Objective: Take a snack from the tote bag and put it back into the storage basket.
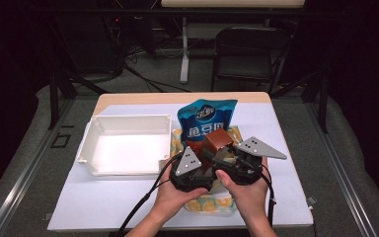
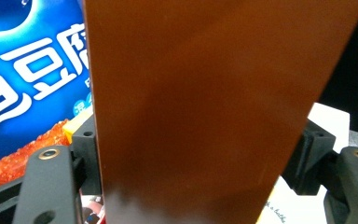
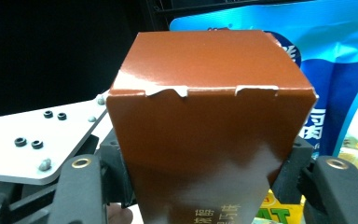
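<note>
Both hands grip the brown carton (image 1: 216,142) above the tabletop's near right part, in front of the blue pouch (image 1: 206,117): left gripper (image 1: 196,170) and right gripper (image 1: 229,160) each have jaws clamped against its opposite sides, carton sitting between the pads.

Glossy reddish-brown box (image 3: 205,130) with torn white edge, blue pouch (image 1: 206,118) with white characters and orange-red food print, white tray (image 1: 94,129), yellow patterned packet (image 1: 212,204), pale lavender table (image 1: 286,143)
</note>
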Tool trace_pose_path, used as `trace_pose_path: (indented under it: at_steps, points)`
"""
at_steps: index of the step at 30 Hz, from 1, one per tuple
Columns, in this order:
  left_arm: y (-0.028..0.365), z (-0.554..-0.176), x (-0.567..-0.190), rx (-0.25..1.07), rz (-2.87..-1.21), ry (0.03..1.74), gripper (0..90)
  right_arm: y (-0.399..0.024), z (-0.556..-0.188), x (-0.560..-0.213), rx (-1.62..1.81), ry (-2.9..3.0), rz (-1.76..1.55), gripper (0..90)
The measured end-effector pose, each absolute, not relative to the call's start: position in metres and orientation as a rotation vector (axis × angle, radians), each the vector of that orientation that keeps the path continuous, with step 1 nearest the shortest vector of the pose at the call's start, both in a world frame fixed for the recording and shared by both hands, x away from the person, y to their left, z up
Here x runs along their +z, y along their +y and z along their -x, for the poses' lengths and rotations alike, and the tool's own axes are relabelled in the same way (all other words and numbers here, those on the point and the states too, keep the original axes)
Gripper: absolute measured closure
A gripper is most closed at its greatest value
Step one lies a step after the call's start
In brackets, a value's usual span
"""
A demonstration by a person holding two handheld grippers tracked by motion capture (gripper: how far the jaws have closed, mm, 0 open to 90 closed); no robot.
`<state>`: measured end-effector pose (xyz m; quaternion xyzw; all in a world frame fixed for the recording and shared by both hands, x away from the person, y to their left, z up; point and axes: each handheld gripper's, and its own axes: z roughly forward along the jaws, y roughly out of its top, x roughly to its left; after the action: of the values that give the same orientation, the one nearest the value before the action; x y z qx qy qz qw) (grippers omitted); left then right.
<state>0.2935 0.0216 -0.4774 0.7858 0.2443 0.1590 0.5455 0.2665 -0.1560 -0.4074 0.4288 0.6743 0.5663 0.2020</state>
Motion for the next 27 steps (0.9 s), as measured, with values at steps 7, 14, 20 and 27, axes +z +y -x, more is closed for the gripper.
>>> trace_pose_path:
  at_steps: [7, 14, 20, 27]
  points:
    - [0.026, -0.294, -0.48, 0.394, -1.853, 0.605, 39.4, -0.149, -0.264, -0.409, 1.6, 1.891, -1.203, 37.6]
    - [0.031, -0.294, -0.478, 0.378, -1.887, 0.605, 42.5, -0.147, -0.266, -0.412, 1.618, 1.907, -1.16, 29.2]
    - [0.042, -0.296, -0.479, 0.376, -1.906, 0.652, 42.8, -0.151, -0.26, -0.408, 1.637, 1.899, -1.076, 15.5]
    - [0.056, -0.296, -0.477, 0.388, -1.91, 0.681, 42.9, -0.169, -0.252, -0.405, 1.665, 1.869, -1.013, 14.8]
